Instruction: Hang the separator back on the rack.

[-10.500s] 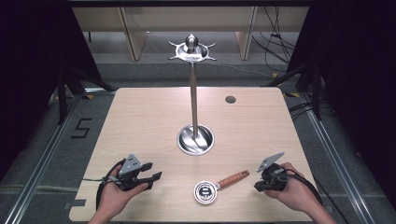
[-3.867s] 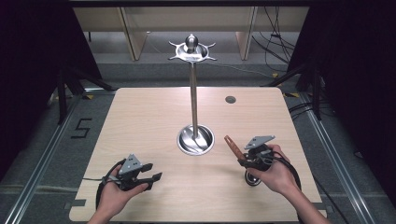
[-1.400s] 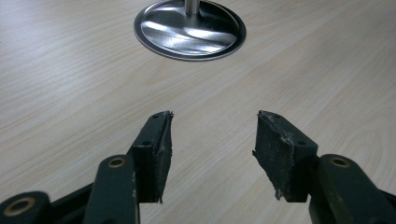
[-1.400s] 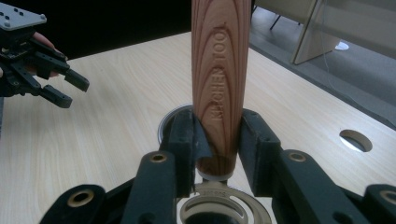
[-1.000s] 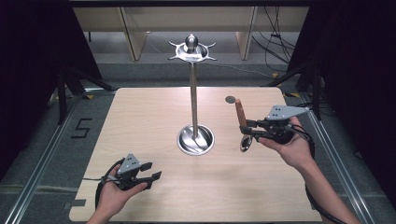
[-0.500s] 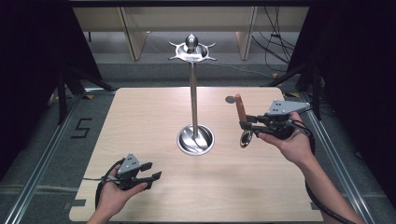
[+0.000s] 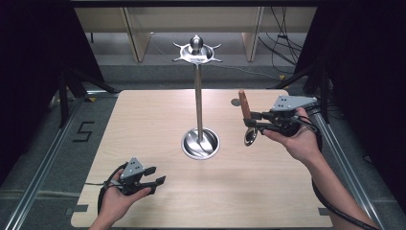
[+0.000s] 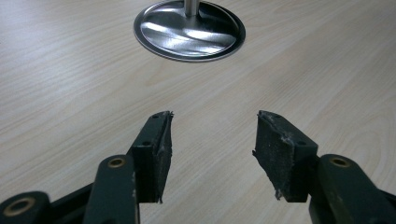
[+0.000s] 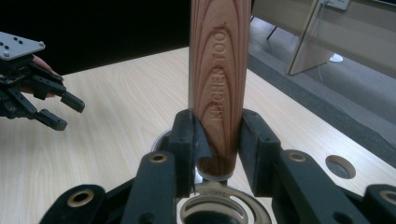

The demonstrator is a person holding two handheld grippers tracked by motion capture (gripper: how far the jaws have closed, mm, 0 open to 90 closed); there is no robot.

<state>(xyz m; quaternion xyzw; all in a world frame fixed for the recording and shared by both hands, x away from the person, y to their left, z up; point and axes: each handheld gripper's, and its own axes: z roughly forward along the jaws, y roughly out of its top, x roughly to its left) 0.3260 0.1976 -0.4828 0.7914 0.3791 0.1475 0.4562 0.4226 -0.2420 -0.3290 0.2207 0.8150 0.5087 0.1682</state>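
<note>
A kitchen tool with a wooden handle [image 7: 244, 104] and a round metal head [image 7: 250, 136] hangs in the air right of the stand, handle upright. My right gripper [image 7: 254, 120] is shut on the low end of that handle [image 9: 218, 88], which reads "KITCHEN TOOL". The steel stand has a thin pole [image 7: 198, 100], a dished base [image 7: 200, 143] and a hooked crown [image 7: 196, 49]. My left gripper [image 7: 156, 175] rests low at the table's near left, open, with nothing between its pads [image 8: 156, 151]. The base [image 8: 189, 29] lies ahead of it.
The light wooden table [image 7: 143, 120] has a small round hole [image 7: 235, 102] near its far right corner. Metal rails run along both sides on the floor. Shelving legs stand behind the table. A black cable trails from the right gripper past the table's right edge.
Since the earliest frames the right gripper took the tool off the table's near middle and carried it up and to the right. In the last second it shifted slightly. The left gripper stayed put.
</note>
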